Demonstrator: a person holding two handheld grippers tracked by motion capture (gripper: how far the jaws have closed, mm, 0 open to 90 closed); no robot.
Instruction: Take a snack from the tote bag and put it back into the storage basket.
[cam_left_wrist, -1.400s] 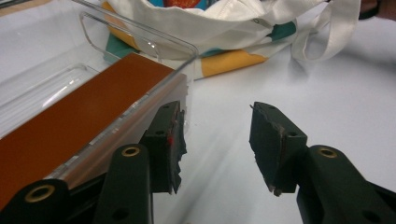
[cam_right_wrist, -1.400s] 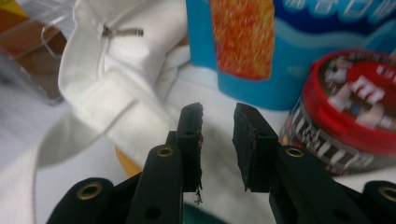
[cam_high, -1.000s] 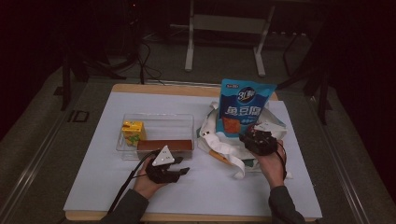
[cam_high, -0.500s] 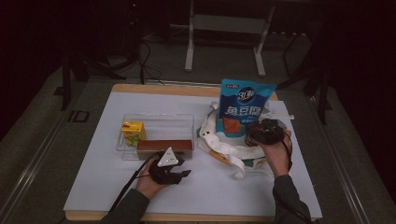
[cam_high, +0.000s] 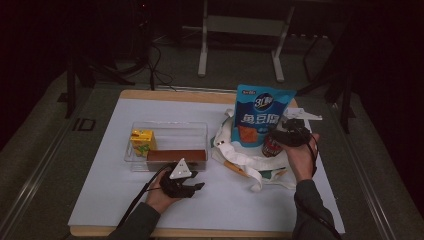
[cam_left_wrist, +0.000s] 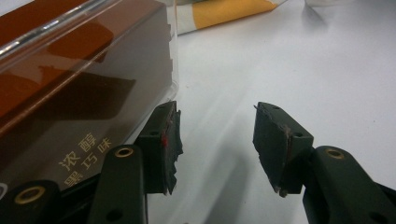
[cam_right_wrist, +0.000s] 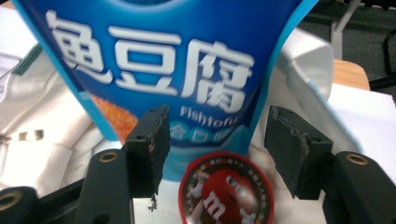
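- Right gripper (cam_right_wrist: 212, 149): jaws have just been opening, now wide with nothing pressed; the red-lidded candy tub (cam_right_wrist: 227, 193) stands just below and between the pads, apparently released on the white tote bag (cam_high: 240, 160).
- Blue snack pouch (cam_right_wrist: 159, 65) stands just beyond.
- Left gripper (cam_left_wrist: 215, 144): half open, empty, beside the clear tray (cam_high: 167, 127); its brown box (cam_left_wrist: 70, 93) and juice carton (cam_high: 142, 142) seem left to pack.

A dim lab or recording studio rather than a home. A wooden-edged table (cam_high: 200, 95) covered with a white sheet stands on grey carpet. Behind it in the dark are black cables (cam_high: 155, 60), black stand legs (cam_high: 75, 85), and a pale metal frame on feet (cam_high: 240, 30).
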